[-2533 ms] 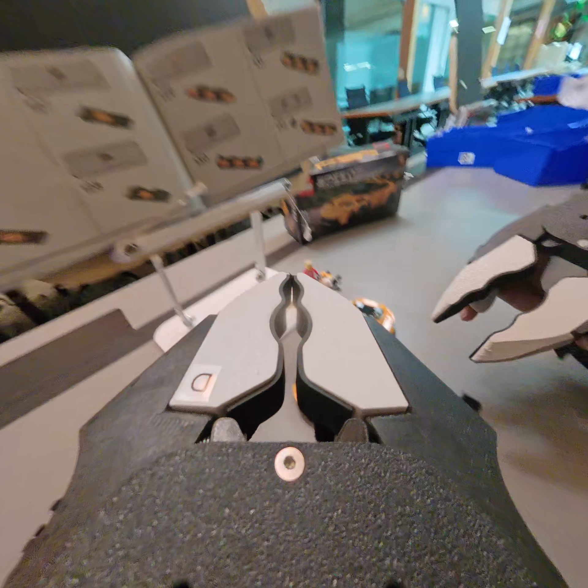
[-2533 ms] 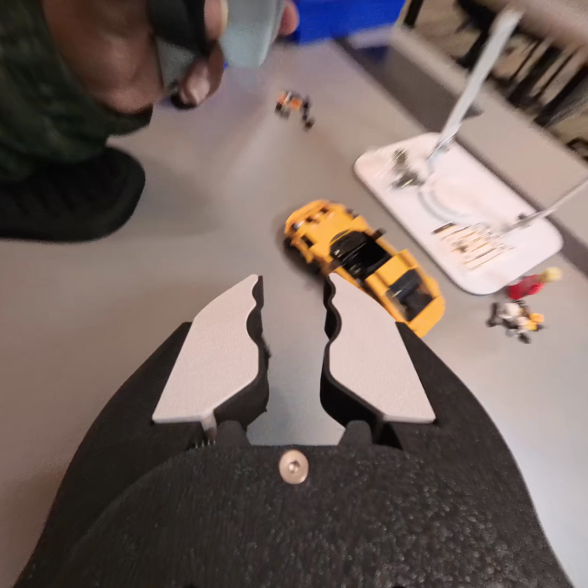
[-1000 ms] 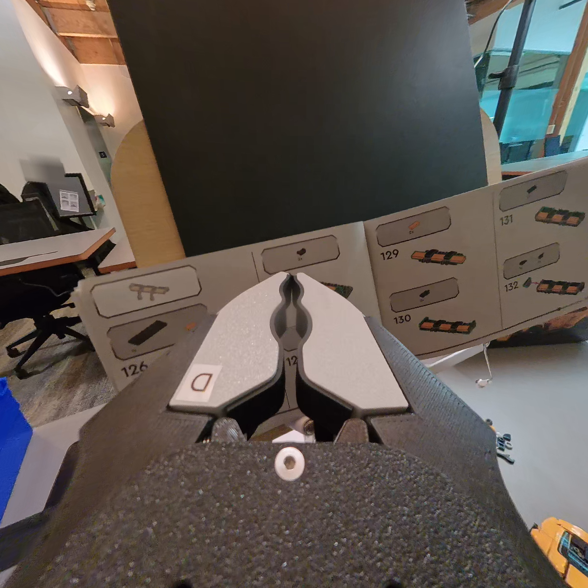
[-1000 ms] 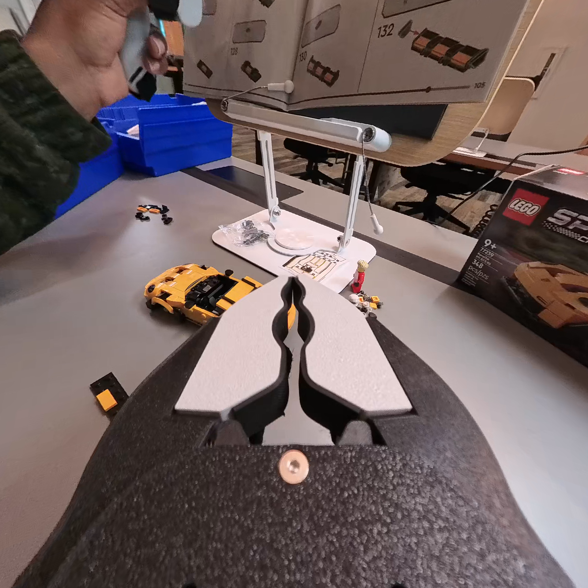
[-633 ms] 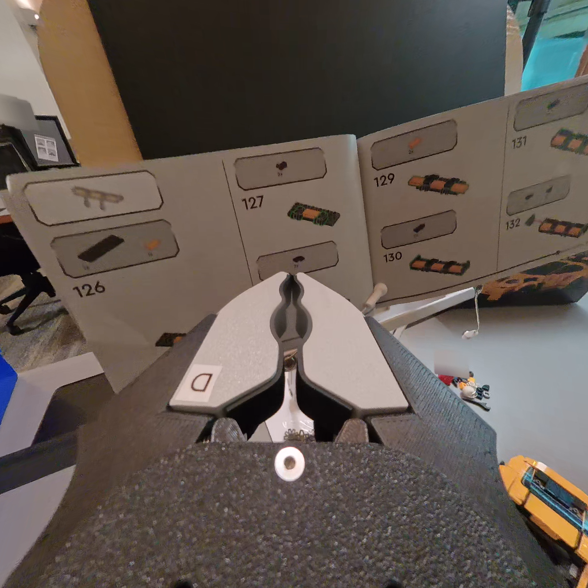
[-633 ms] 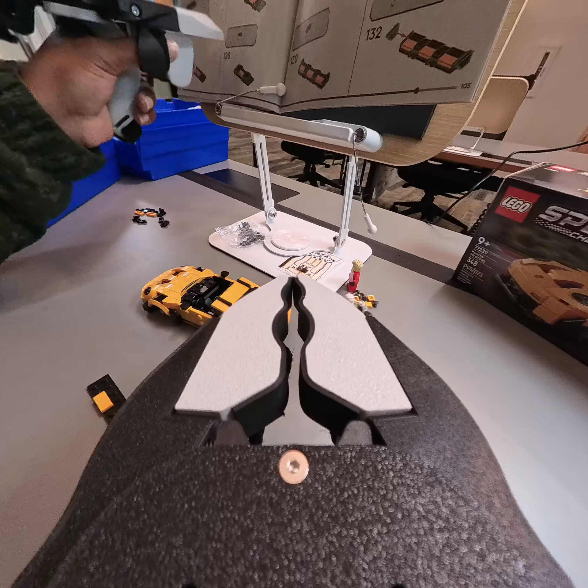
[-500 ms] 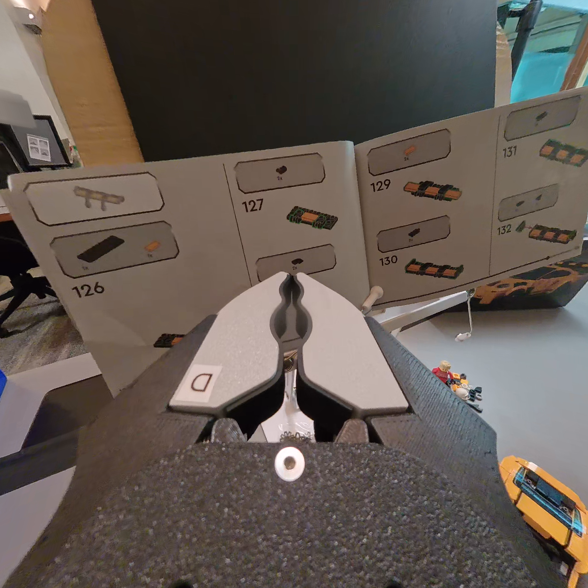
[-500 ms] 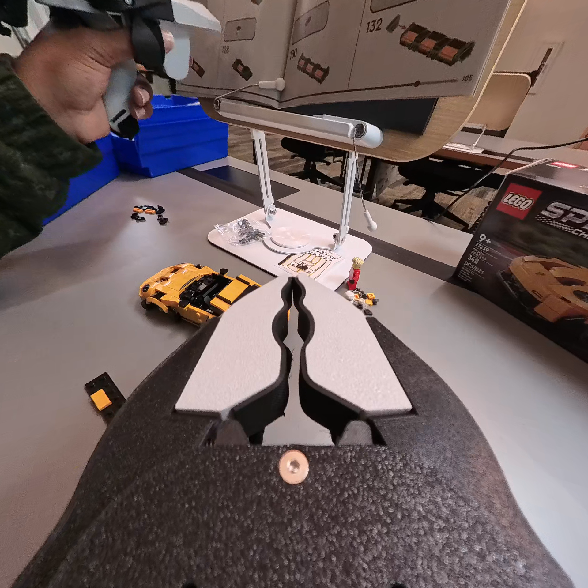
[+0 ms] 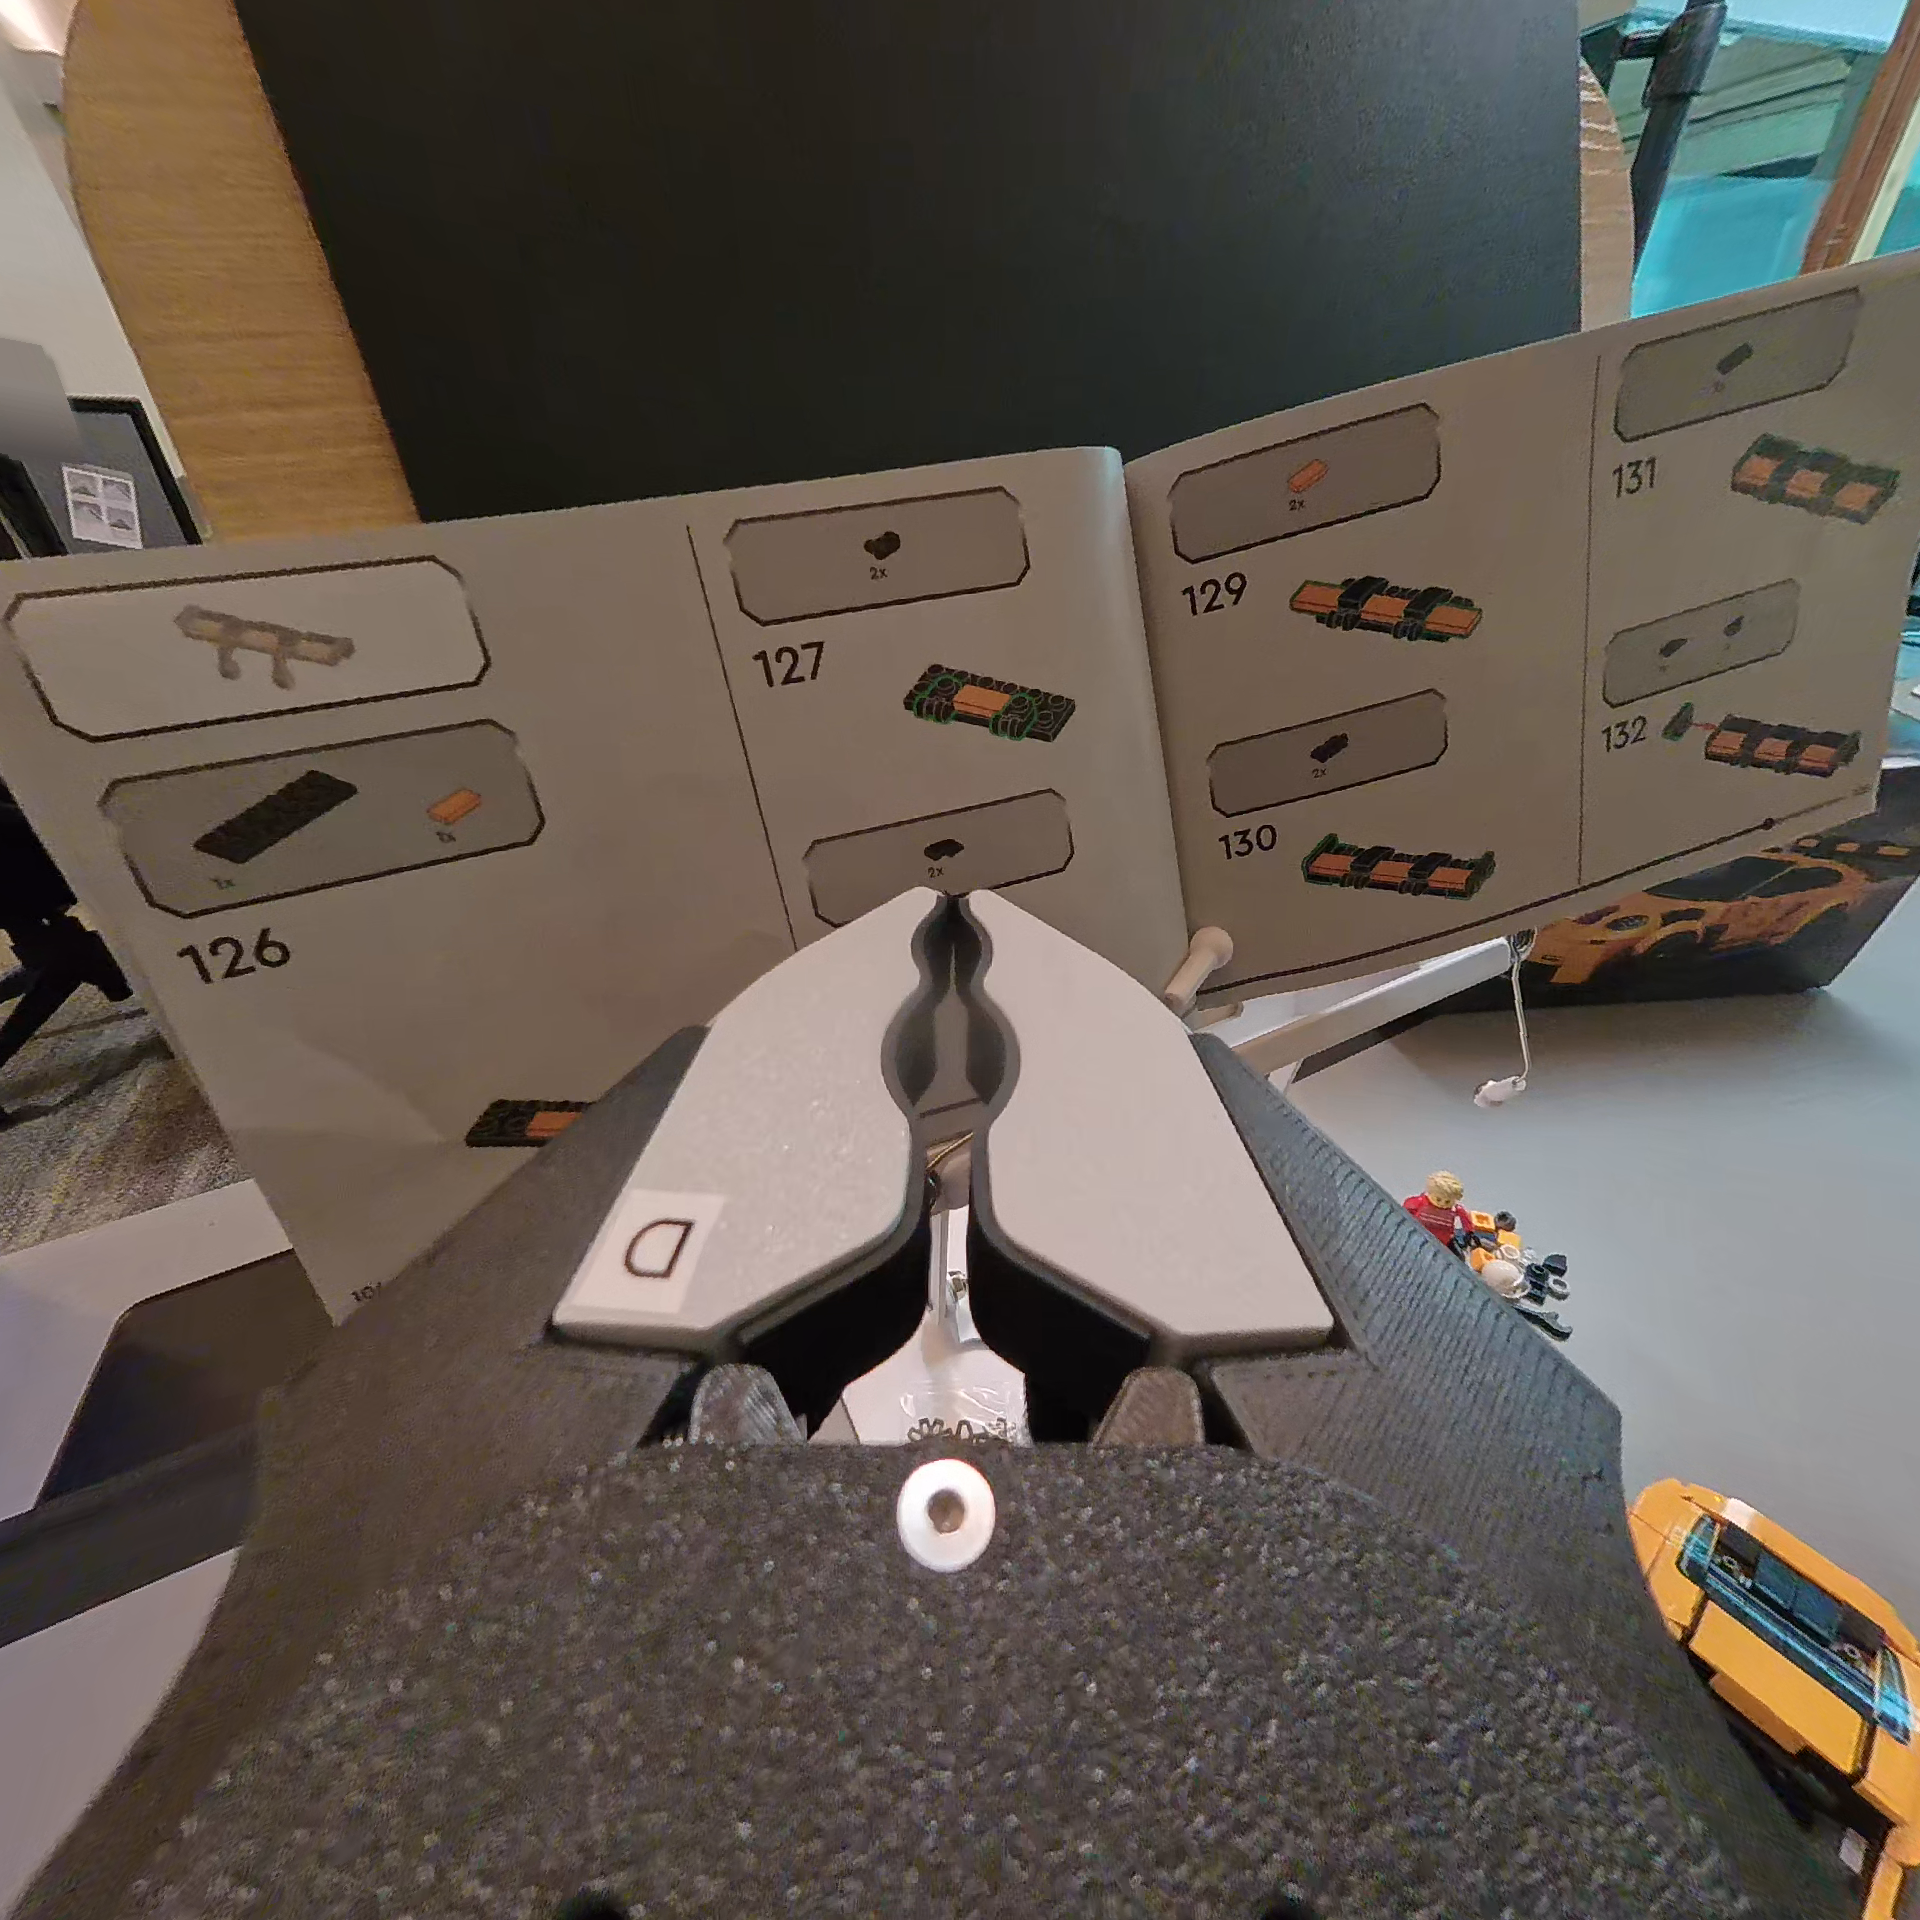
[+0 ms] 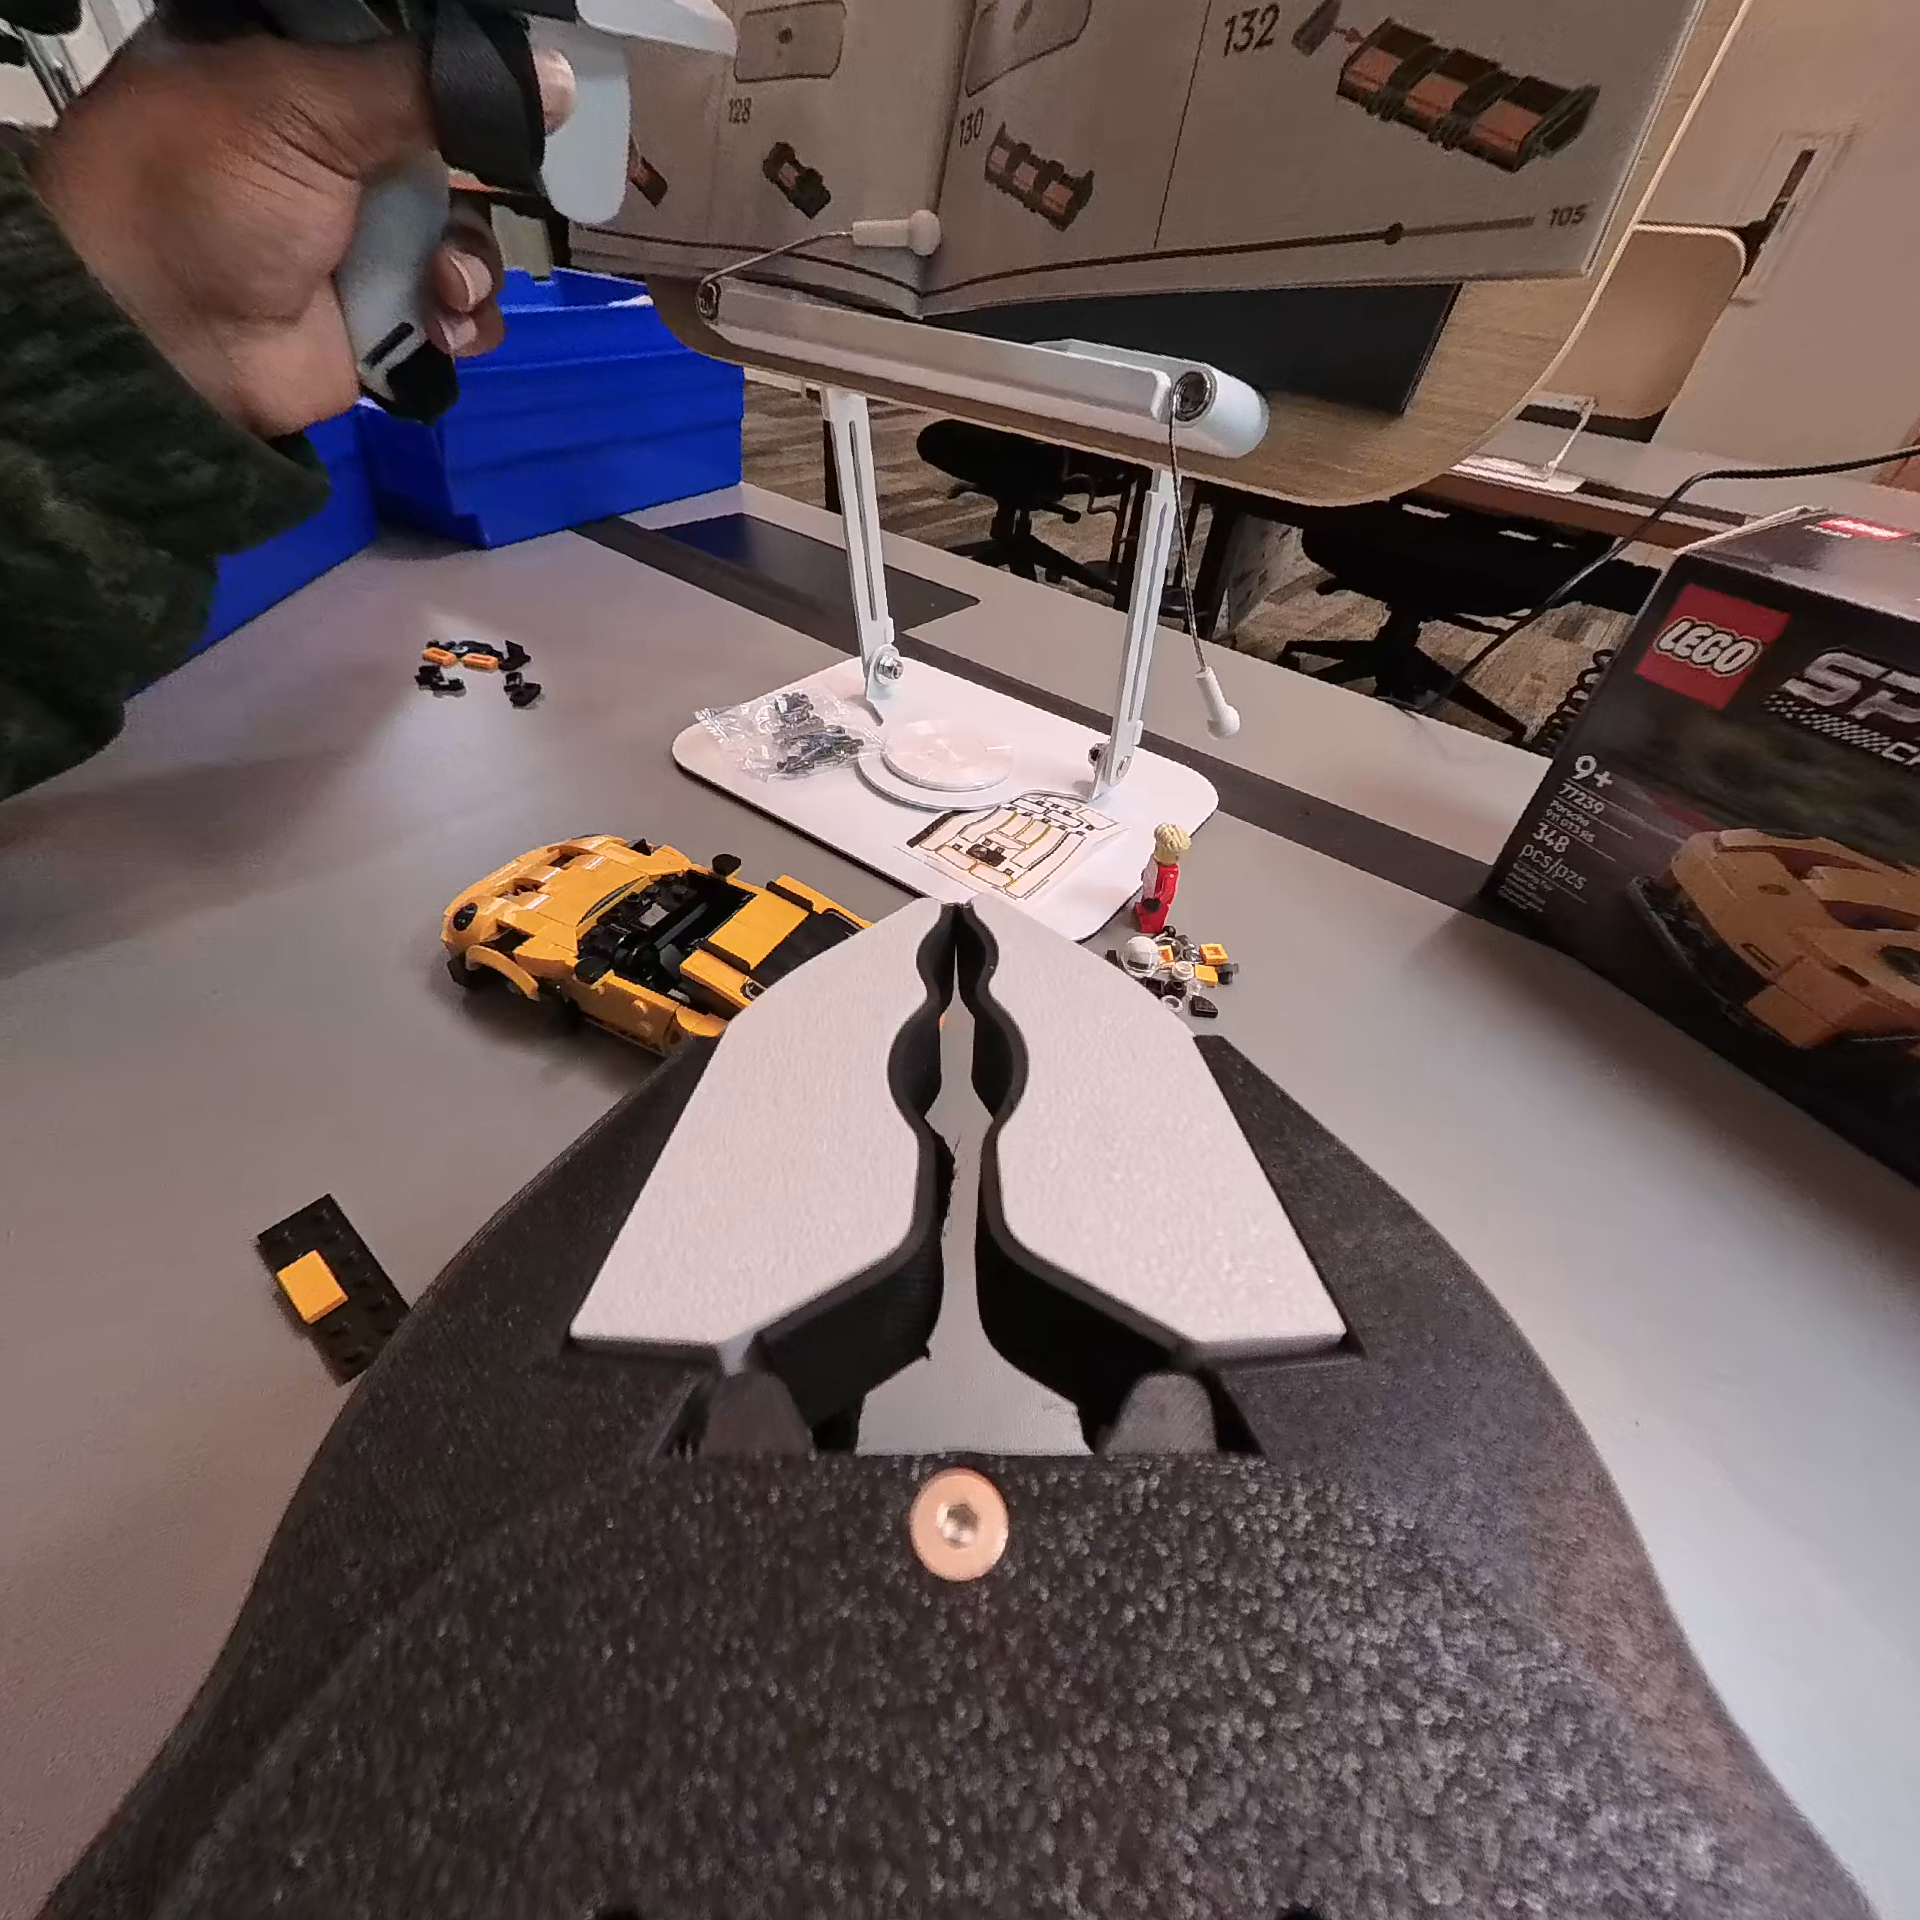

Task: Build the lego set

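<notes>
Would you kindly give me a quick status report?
Both claws, left and right, shut, empty. Black plate with orange tile untouched on table. Nothing in the way.

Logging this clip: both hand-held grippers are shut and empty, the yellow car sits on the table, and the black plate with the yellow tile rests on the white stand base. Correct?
Not quite. The black plate with the yellow tile lies on the grey table, apart from the white stand base; the right wrist view shows it. Both hand-held grippers, left and right, are shut and empty; the yellow car sits on the table.
</notes>
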`<move>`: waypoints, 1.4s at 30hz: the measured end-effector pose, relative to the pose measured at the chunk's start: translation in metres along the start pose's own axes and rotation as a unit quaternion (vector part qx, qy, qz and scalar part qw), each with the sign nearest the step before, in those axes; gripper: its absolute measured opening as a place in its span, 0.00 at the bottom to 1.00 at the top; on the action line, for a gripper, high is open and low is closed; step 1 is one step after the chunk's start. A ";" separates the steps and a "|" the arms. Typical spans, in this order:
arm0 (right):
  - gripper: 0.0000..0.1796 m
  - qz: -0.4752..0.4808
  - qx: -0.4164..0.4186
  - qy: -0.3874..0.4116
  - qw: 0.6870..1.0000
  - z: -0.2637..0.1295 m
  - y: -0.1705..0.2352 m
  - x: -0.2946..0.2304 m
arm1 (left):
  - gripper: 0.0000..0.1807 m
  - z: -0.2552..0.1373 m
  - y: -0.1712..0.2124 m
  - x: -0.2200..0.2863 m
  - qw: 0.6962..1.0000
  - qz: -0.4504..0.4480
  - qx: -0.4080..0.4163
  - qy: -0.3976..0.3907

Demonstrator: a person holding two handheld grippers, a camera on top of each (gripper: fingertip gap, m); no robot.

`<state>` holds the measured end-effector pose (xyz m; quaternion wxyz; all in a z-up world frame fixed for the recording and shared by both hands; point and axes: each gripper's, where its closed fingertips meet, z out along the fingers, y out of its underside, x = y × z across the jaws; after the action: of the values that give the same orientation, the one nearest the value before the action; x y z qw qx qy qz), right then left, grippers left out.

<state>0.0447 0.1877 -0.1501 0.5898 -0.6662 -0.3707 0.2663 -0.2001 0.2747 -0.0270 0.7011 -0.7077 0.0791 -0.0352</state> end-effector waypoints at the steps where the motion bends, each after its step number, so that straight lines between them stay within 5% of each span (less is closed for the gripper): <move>1: 0.00 0.000 0.000 0.000 1.000 0.000 0.000 0.000 | 0.00 0.000 0.000 0.000 1.000 0.000 0.001 0.000; 11: 0.00 -0.002 0.002 0.002 1.000 -0.001 -0.001 0.001 | 0.00 -0.013 -0.022 -0.003 1.000 0.006 0.020 0.000; 19: 0.00 0.000 0.012 -0.006 1.000 -0.004 -0.007 -0.004 | 0.00 -0.091 -0.104 -0.033 0.997 0.032 0.064 -0.011; 25: 0.00 0.002 0.018 -0.019 1.000 -0.006 -0.012 -0.011 | 0.00 -0.158 -0.104 -0.097 0.992 0.096 -0.010 -0.077; 28: 0.00 0.002 0.025 -0.017 1.000 -0.007 -0.016 -0.011 | 0.00 -0.181 -0.078 -0.118 0.993 0.080 -0.065 -0.064; 33: 0.00 0.001 0.022 -0.022 1.000 -0.007 -0.015 -0.015 | 0.00 -0.176 0.020 -0.096 0.967 0.086 -0.223 0.091; 42: 0.00 -0.008 0.011 -0.030 0.999 -0.006 -0.010 -0.017 | 0.11 -0.165 0.167 -0.081 0.777 0.241 -0.498 0.299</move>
<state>0.0375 0.1704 -0.1404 0.5877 -0.6488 -0.3900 0.2854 -0.3170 0.1238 -0.1860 0.1769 -0.8698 0.4597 -0.0304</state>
